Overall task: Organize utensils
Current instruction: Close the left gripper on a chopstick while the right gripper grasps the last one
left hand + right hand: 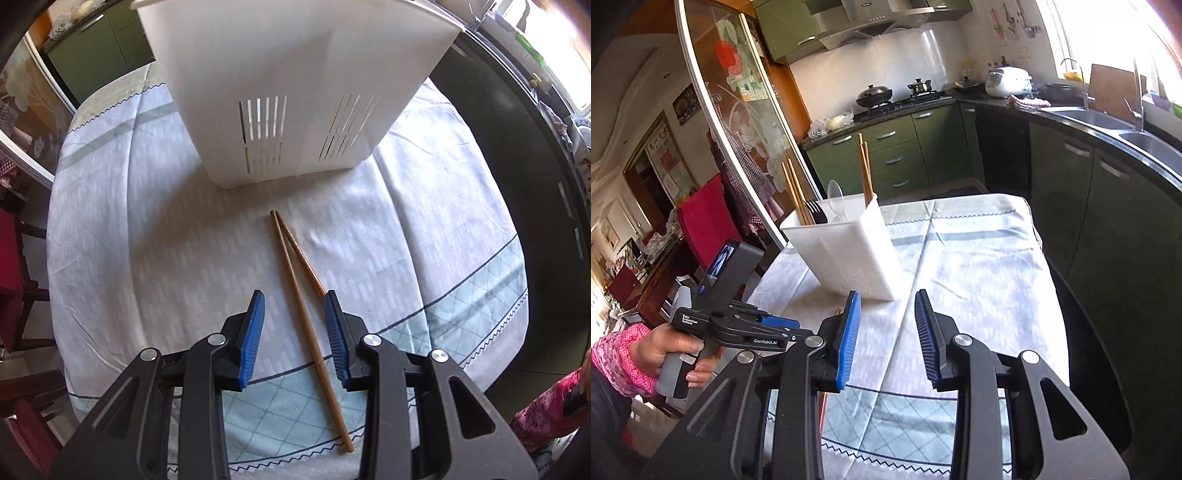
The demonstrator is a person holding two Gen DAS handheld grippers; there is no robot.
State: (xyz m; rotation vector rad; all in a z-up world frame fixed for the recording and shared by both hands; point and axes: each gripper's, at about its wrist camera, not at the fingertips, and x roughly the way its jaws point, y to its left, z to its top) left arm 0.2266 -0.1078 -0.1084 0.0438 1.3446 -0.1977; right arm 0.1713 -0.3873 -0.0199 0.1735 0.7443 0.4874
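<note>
2 chopsticks (295, 273) on tablecloth (147, 240), 6 o'clock of white caddy (295, 92), between spread left gripper (294, 299) pads; right gripper (887, 299) spread, empty.

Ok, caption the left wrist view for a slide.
Open left gripper straddles two wooden chopsticks lying before the white utensil holder.

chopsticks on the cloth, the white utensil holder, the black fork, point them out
chopsticks (295, 275), left wrist view, mid shaft
white utensil holder (846, 254), right wrist view, front wall
black fork (817, 211), right wrist view, tines
</note>
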